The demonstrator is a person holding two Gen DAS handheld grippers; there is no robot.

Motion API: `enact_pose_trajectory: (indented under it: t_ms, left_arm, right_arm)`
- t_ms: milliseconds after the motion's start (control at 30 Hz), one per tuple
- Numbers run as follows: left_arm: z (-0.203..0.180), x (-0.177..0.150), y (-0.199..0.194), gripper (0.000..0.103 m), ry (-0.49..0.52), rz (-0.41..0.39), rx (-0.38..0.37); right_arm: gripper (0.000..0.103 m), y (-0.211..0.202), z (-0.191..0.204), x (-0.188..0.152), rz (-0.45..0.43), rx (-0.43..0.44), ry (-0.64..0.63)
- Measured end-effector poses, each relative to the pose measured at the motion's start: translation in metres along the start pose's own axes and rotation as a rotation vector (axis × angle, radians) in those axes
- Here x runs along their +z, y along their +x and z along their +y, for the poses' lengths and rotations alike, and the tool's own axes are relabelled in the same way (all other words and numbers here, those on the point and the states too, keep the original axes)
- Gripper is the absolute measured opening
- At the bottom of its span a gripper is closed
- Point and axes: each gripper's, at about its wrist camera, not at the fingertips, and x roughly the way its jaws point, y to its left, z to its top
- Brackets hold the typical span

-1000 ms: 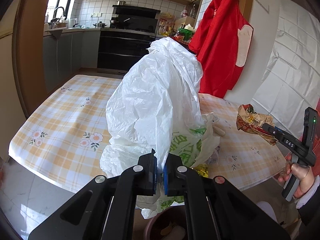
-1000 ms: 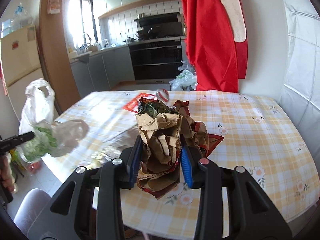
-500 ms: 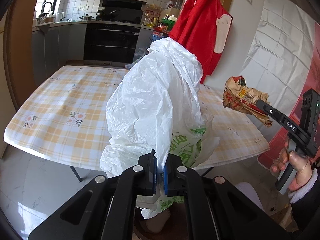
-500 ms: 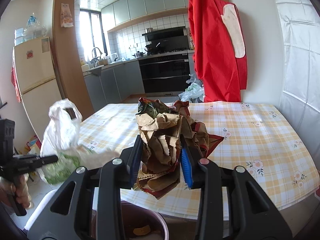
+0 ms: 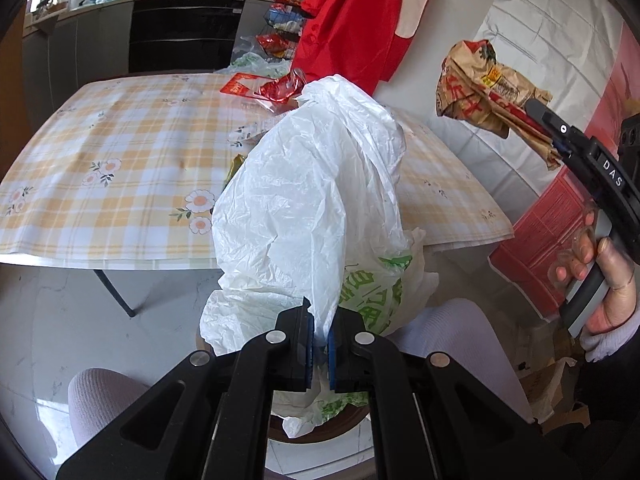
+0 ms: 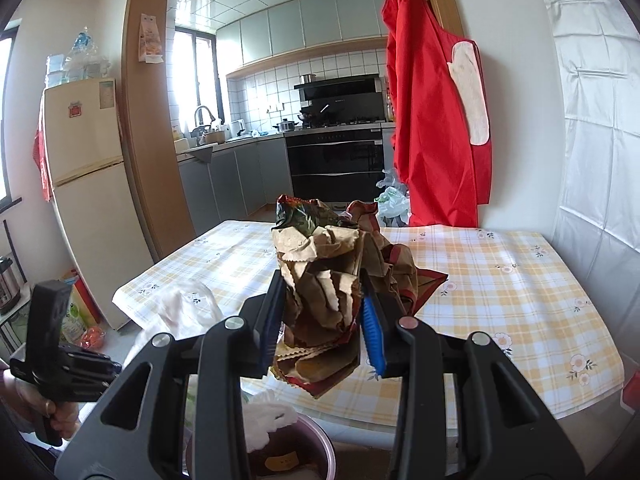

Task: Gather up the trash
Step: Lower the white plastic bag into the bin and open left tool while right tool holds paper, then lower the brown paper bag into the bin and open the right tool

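Note:
My left gripper (image 5: 319, 346) is shut on a crumpled white plastic bag (image 5: 316, 200) with green print, which hangs over a dark round bin (image 5: 320, 432) on the floor; the bag's lower end reaches into it. My right gripper (image 6: 320, 320) is shut on a crumpled brown paper wrapper (image 6: 332, 280), held in the air in front of the table edge. That wrapper (image 5: 480, 88) and the right gripper (image 5: 556, 132) show at the right of the left wrist view. The bin (image 6: 296, 452) lies below the right gripper, with white bag plastic (image 6: 264, 416) at its rim.
The table (image 5: 100, 168) has a yellow checked floral cloth. A red wrapper (image 5: 276, 88) and a clear packet lie at its far side. A red apron (image 6: 436, 120) hangs on the wall. A person's knees (image 5: 452, 332) flank the bin. A fridge (image 6: 84, 200) stands left.
The left gripper has drawn back off the table and tipped down, carrying the white bag over the bin. The right gripper has risen with the paper wrapper and pulled back from the table.

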Motion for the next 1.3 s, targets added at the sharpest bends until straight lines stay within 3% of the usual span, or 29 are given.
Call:
enact_pose_trajectory:
  t_ms: [400, 667, 867, 1300]
  left_arm:
    - [0.001, -0.015, 0.041, 0.012, 0.008, 0.136, -0.027]
    - [0.001, -0.017, 0.054, 0.021, 0.001, 0.159, -0.034]
    - [0.007, -0.01, 0.046, 0.031, -0.017, 0.109, -0.029]
    - [0.025, 0.016, -0.006, 0.046, -0.048, -0.092, 0.086]
  right_arm:
    - [0.037, 0.004, -0.006, -0.009, 0.014, 0.01, 0.035]
    - [0.037, 0.012, -0.006, -0.014, 0.038, 0.019, 0.035]
    - [0.037, 0.015, -0.002, -0.016, 0.047, 0.028, 0.033]
    - [0.037, 0.016, 0.014, -0.016, 0.08, 0.062, 0.013]
